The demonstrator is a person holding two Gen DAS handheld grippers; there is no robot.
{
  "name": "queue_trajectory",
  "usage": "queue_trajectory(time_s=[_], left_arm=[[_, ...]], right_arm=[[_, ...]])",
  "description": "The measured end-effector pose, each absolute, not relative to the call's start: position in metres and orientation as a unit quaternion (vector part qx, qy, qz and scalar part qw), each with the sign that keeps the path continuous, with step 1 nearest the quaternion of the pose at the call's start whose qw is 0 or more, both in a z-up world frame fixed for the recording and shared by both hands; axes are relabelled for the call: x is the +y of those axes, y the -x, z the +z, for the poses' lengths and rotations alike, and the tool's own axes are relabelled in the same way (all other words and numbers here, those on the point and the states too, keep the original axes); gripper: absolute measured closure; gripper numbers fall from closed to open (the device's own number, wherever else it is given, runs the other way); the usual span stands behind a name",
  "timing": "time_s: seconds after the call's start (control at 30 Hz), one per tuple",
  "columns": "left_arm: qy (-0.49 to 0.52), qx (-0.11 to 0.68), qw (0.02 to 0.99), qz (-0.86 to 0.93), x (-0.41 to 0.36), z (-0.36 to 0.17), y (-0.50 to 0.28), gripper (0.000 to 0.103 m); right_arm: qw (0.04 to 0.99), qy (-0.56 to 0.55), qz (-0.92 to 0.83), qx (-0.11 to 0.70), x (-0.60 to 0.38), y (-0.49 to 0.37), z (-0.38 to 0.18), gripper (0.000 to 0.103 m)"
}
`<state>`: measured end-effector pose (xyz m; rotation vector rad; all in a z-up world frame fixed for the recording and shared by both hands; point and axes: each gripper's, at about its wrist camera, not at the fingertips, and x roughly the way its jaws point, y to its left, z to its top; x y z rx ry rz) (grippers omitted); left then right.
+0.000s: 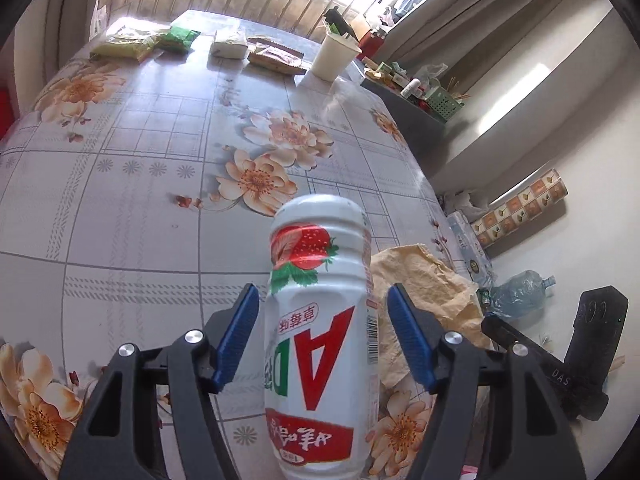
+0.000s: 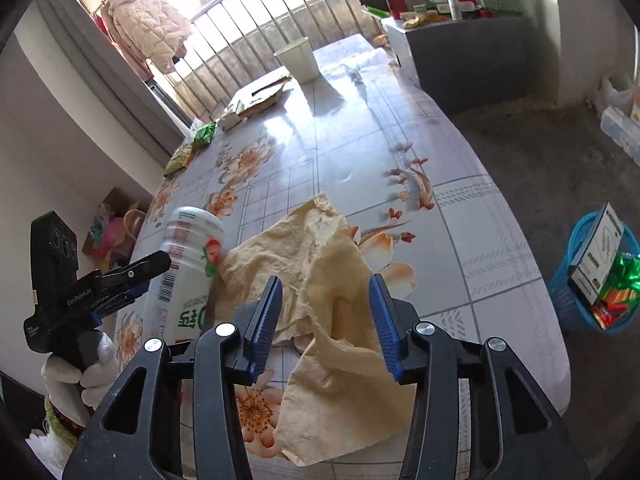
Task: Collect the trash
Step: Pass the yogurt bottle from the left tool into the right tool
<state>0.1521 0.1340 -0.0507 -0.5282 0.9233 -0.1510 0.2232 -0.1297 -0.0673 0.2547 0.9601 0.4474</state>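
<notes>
Broad surface (image 1: 140, 184) under a flowered cloth, snack packets and a white cup (image 1: 334, 56) lined up at its far end. On the floor at the right, a blue basket (image 2: 560, 288) already loaded with wrappers. Near the front edge, a crumpled tan paper (image 2: 320, 280), lying flat. Just beside it, a white strawberry-drink bottle (image 1: 320, 332). Left tongs (image 1: 323, 334) stood either side of the bottle, pads apart from its sides, nothing gripped. Right tongs (image 2: 325, 322) half open above the paper, empty. Step in hand, seemingly: closing in on two pieces of trash. Next: squeeze both shut, then carry to the basket.
</notes>
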Motion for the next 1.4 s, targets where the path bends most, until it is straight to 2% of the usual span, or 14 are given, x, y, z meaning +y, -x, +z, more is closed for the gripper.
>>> queue_trajectory(time_s=[0.07,0.13,0.2,0.37,0.67,0.73,0.8,0.97,1.13,1.4], left_arm=[[0.255,0.419,0.869,-0.061,0.144,-0.041,-0.144,0.036],[0.259,0.407,0.875,-0.046,0.152,-0.036,-0.137,0.036],[0.263,0.402,0.876,-0.035,0.163,-0.036,-0.13,0.036],[0.278,0.408,0.87,-0.017,0.178,-0.044,-0.119,0.036],[0.279,0.415,0.866,0.005,0.197,-0.057,-0.104,0.036],[0.277,0.415,0.866,0.008,0.2,-0.059,-0.102,0.036],[0.277,0.416,0.866,0.011,0.201,-0.06,-0.1,0.036],[0.268,0.413,0.87,0.015,0.199,-0.057,-0.096,0.036],[0.259,0.407,0.876,0.004,0.191,-0.048,-0.099,0.035],[0.197,0.427,0.875,-0.114,0.115,-0.031,-0.129,0.021]], right_arm=[[0.862,-0.139,0.233,0.428,-0.129,-0.215,-0.053,0.052],[0.857,-0.158,0.269,0.411,-0.119,-0.206,-0.043,0.043],[0.834,-0.17,0.308,0.425,-0.098,-0.202,-0.045,0.041],[0.796,-0.125,0.325,0.496,-0.024,-0.198,-0.075,0.041],[0.79,-0.066,0.291,0.536,0.02,-0.218,-0.094,0.04],[0.783,-0.038,0.289,0.549,0.029,-0.22,-0.1,0.047],[0.774,-0.048,0.299,0.557,0.031,-0.222,-0.106,0.048],[0.764,-0.095,0.329,0.546,0.01,-0.214,-0.098,0.049],[0.784,-0.151,0.341,0.496,-0.033,-0.208,-0.063,0.049],[0.838,-0.209,0.231,0.448,-0.155,-0.201,-0.037,0.049]])
